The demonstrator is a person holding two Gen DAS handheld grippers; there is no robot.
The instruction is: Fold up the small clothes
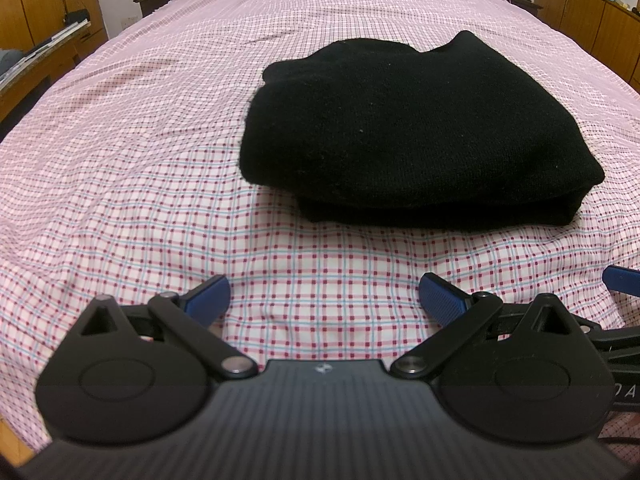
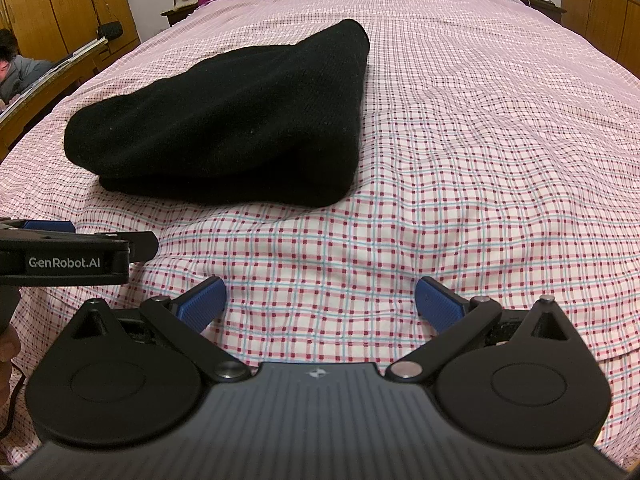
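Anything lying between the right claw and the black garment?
Nothing: only bare checked bedsheet lies between the open right claw and the folded black garment in the right wrist view.

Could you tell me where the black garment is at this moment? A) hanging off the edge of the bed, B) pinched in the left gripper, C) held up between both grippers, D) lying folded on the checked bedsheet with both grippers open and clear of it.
D: the black garment lies folded on the checked bedsheet, while the left gripper and right gripper are open and short of it.
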